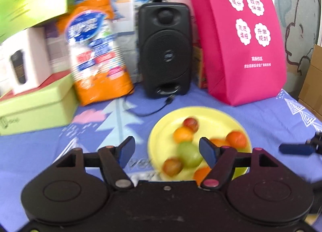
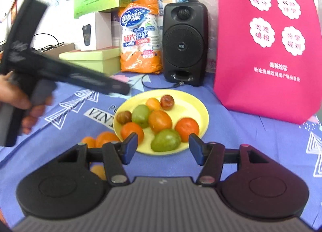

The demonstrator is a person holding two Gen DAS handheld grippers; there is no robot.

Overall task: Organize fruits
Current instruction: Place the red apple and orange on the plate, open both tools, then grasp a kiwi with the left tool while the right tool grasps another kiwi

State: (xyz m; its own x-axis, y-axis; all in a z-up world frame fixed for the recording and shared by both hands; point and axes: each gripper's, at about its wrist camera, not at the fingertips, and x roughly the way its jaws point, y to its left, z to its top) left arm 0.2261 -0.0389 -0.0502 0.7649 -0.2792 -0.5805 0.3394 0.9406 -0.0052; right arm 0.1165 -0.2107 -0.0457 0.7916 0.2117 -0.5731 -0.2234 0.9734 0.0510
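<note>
A yellow plate (image 2: 198,109) on the blue cloth holds several fruits: oranges (image 2: 160,121), green fruits (image 2: 165,140) and small reddish-brown fruits (image 2: 167,102). The plate also shows blurred in the left wrist view (image 1: 211,117). Three oranges (image 2: 105,139) lie on the cloth left of the plate. My right gripper (image 2: 163,148) is open and empty, just in front of the plate's near rim. My left gripper (image 1: 168,152) is open and empty above the plate's left near side; its body shows in the right wrist view (image 2: 66,75), held by a hand.
A black speaker (image 2: 184,42) with a cable, an orange bag (image 2: 140,36), green and white boxes (image 2: 94,57) and a pink bag (image 2: 267,46) stand along the back. A cardboard box (image 1: 313,83) is at the far right.
</note>
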